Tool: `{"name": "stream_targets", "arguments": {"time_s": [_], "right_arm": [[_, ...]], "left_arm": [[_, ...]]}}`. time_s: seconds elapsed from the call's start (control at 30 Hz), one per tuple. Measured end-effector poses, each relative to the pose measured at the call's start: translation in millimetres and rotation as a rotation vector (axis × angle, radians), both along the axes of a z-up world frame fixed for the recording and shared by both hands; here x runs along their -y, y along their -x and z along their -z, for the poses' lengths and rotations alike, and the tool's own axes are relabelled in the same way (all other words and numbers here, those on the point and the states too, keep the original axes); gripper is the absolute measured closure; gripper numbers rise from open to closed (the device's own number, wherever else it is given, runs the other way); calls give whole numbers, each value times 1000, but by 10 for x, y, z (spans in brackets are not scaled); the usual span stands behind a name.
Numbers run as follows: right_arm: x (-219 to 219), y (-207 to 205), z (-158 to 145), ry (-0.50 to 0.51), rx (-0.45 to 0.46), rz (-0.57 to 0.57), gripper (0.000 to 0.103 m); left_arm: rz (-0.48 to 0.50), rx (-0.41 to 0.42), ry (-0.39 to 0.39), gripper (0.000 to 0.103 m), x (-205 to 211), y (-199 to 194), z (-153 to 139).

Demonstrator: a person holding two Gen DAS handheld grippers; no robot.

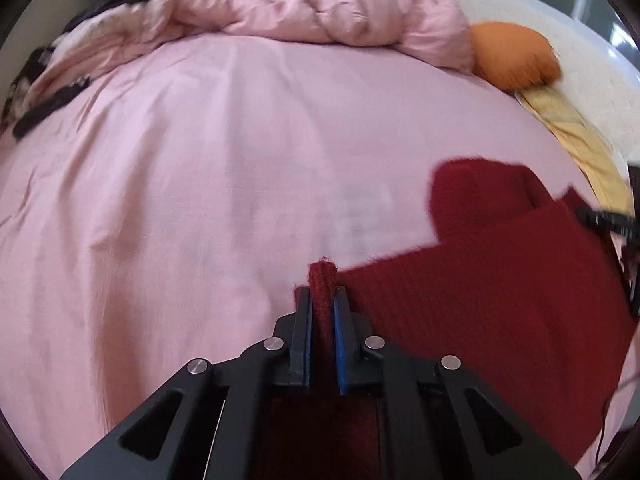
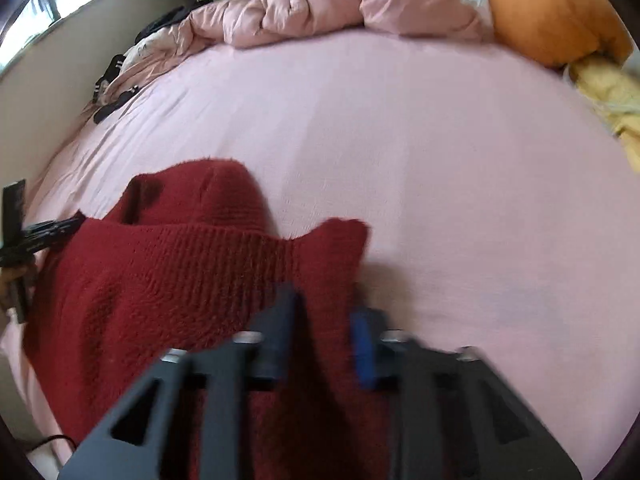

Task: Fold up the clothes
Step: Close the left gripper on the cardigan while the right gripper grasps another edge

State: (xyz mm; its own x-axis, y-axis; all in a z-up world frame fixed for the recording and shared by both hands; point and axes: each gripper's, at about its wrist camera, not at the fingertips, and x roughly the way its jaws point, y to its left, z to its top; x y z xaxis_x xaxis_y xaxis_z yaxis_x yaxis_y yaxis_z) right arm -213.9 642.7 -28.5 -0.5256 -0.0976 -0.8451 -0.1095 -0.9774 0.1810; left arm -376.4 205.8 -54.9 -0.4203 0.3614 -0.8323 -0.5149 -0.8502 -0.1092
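Observation:
A dark red knitted sweater (image 1: pixel 480 300) lies on the near part of a pink bed sheet (image 1: pixel 200 160), with its bulky end bunched toward the far side. My left gripper (image 1: pixel 323 292) is shut on a rolled edge of the knit, which stands up between the blue pads. In the right wrist view the same sweater (image 2: pixel 180 272) spreads to the left. My right gripper (image 2: pixel 324 308) is blurred, with a raised corner of the red knit filling the gap between its fingers. The left gripper (image 2: pixel 40 232) shows at that view's left edge, at the sweater's other side.
A crumpled pink duvet (image 1: pixel 320 12) is heaped along the far side of the bed. An orange pillow (image 1: pixel 512 56) and a yellow cloth (image 1: pixel 572 132) lie at the far right. Dark clothing (image 1: pixel 48 104) lies at the far left, by a wall (image 2: pixel 40 100).

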Motion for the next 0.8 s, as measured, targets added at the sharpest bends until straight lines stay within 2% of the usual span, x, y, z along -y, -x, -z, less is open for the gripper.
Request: {"name": "stream_targets", "arguments": {"time_s": [0.07, 0.17, 0.27, 0.37, 0.47, 0.57, 0.63, 0.7, 0.8], "right_arm": [[26, -151, -164, 5, -51, -1, 89], [101, -373, -452, 23, -132, -16, 91], [320, -682, -795, 1, -204, -58, 91], [585, -1073, -1167, -12, -282, -118, 91], [818, -1649, -1548, -17, -351, -161, 91], [960, -2327, -1864, 17, -412, -187, 91], [1043, -2880, -2021, 52, -448, -209, 91], [1083, -3353, -2049, 97, -470, -226, 91], [1131, -3971, -1824, 136, -413, -210, 91]], "left_arm": [[53, -36, 17, 93, -47, -188, -124], [70, -88, -36, 93, -6, -475, -407], [57, -162, -146, 93, 175, -914, -847], [45, -239, -240, 93, 425, -1518, -1339], [27, -290, -333, 93, 720, -2057, -1708], [-13, -331, -462, 93, 1222, -2833, -2071], [-28, -339, -501, 93, 1478, -3285, -2144], [-53, -328, -488, 93, 1672, -3731, -2090], [-110, -190, -460, 93, 1870, -4269, -1685]]}}
